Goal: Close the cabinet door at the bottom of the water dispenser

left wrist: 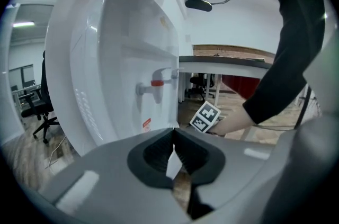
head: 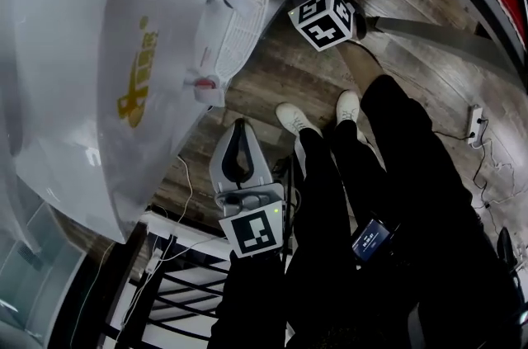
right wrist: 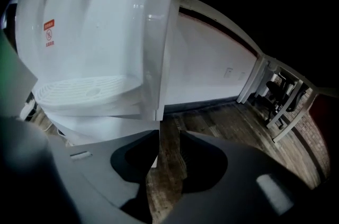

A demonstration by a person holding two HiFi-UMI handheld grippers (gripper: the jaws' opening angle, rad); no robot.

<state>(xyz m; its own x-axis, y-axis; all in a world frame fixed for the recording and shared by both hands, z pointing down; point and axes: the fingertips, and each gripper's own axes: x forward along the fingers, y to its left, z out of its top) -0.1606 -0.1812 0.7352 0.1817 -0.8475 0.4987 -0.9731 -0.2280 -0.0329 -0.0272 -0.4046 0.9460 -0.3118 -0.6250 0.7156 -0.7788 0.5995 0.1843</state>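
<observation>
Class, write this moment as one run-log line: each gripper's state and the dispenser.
left gripper: shut, empty | right gripper: open, empty, pointing at base of water dispenser | cabinet door: not made out

floor (head: pixel 276 71): dark wood planks | wall (right wrist: pixel 212 61): white | blk office chair (left wrist: pixel 39 106), desk (left wrist: pixel 228 61) | ceiling light (left wrist: pixel 24 24) on

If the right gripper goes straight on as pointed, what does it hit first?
Probably the wooden floor beside the lower corner of the water dispenser: the right gripper is open, bare boards between its fingers. That corner lies just left; depth unclear.
</observation>
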